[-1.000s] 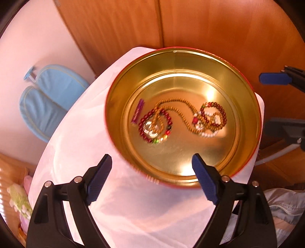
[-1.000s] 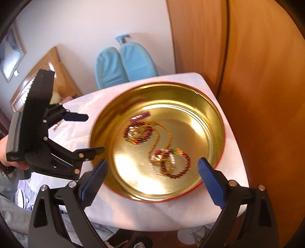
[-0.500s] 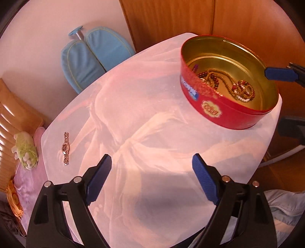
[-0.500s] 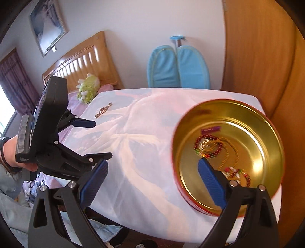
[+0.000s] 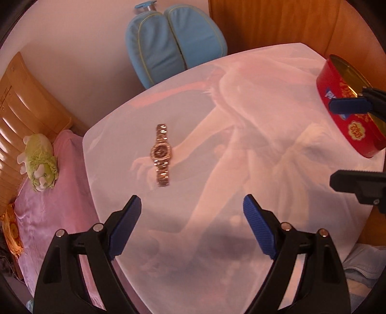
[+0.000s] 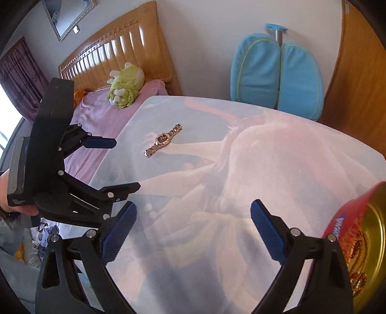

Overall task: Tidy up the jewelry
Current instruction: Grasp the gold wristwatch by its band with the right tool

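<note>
A rose-gold wristwatch point(image 5: 162, 154) lies flat on the white tabletop point(image 5: 241, 169), just ahead of my left gripper point(image 5: 192, 227), which is open and empty above the table. The watch also shows in the right wrist view point(image 6: 163, 140), far left of centre. My right gripper point(image 6: 193, 231) is open and empty, hovering over the table's middle. A round red tin point(image 5: 347, 106) with a gold inside stands at the table's right edge; beaded bracelets and necklaces point(image 6: 359, 246) lie in it. My left gripper also shows in the right wrist view point(image 6: 115, 164).
A bed with pink sheets point(image 6: 101, 111) and a green plush toy point(image 6: 125, 84) lies beyond the table's left edge. A blue chair back point(image 6: 277, 72) stands behind the table. A wooden wardrobe point(image 5: 277, 21) is at the right.
Both grippers have swung left, away from above the tin. The watch now sits close ahead of my left gripper. The tin has slid to the right edge of both views.
</note>
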Demonstrator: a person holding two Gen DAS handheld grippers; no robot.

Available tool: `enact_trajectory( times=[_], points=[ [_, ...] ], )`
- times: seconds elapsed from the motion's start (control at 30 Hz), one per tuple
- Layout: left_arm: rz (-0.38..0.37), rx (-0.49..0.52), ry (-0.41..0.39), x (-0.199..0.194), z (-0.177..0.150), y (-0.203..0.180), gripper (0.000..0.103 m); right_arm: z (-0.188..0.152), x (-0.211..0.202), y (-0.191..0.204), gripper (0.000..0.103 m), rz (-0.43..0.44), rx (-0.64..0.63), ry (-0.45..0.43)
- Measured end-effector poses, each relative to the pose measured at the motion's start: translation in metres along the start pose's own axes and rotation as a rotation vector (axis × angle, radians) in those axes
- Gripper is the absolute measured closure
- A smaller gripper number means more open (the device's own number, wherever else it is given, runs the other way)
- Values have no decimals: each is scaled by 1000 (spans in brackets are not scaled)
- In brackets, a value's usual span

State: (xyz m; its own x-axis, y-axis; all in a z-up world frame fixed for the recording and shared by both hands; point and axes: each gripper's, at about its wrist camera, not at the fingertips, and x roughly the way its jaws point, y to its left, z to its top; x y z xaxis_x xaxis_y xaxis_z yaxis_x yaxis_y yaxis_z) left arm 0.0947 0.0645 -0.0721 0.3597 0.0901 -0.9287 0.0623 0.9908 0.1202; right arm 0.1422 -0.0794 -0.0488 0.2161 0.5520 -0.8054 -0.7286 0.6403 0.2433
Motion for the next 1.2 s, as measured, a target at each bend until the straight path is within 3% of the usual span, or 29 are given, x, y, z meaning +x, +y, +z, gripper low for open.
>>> enact_trajectory(
  times=[0.27,0.53,0.57,0.63,0.67,0.9,1.03,1.1,1.2],
  points=[
    [-50,-41,-11,37,16,63,19,51,61,21,7,-31,-17,54],
    [-98,-30,-15,60,25,80,19,95,112,24,8,-41,3,100],
    [-87,-19,-19,62,24,78,19,99,117,25,9,-30,1,109],
    [-74,3,-34,63,19,73,19,106,128,30,23,-14,-17,139],
    [-78,8,-38,63,17,71,19,109,134,33,27,-15,-26,156],
    [-109,-20,-57,69,11,61,19,116,160,40,28,-26,-58,217],
    [-111,-37,-73,61,0,74,19,114,164,44,29,-35,-74,225],
    [-114,-61,-73,59,-5,83,19,111,168,52,37,-31,-94,236],
    [-120,-81,-62,61,-8,90,19,107,172,62,38,-66,-130,235]
  ],
)
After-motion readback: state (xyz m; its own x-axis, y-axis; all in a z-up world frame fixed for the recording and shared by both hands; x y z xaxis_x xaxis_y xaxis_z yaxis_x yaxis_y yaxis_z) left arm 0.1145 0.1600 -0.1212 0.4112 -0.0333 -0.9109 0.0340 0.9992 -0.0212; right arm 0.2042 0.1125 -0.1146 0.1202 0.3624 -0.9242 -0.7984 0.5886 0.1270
